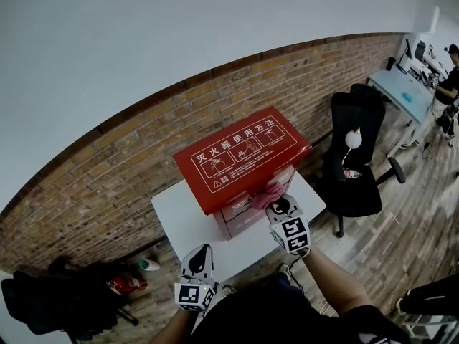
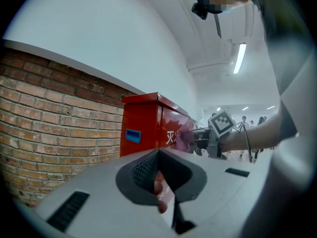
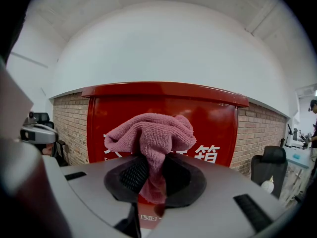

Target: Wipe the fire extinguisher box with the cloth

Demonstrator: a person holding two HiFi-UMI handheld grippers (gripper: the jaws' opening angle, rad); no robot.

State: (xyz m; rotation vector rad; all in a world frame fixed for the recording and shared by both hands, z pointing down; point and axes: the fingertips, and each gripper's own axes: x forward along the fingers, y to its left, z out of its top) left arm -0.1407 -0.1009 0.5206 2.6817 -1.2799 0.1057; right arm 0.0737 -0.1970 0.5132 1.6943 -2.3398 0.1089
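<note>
A red fire extinguisher box (image 1: 240, 156) with white print on its lid stands on a small white table (image 1: 179, 217). My right gripper (image 1: 278, 203) is shut on a pink cloth (image 1: 267, 193) and holds it against the upper front face of the box. In the right gripper view the cloth (image 3: 151, 138) bunches out of the jaws, right in front of the red box (image 3: 213, 118). My left gripper (image 1: 203, 253) hangs low at the table's front edge, apart from the box, shut with nothing in it. The left gripper view shows the box (image 2: 146, 128) and cloth (image 2: 184, 135) from the side.
A brick wall (image 1: 107, 170) runs behind the table. A black office chair (image 1: 355, 163) stands to the right. Black bags (image 1: 57, 299) and a bottle (image 1: 148, 265) lie on the floor at the left. At the far right a person (image 1: 448, 84) stands by a blue desk (image 1: 405, 88).
</note>
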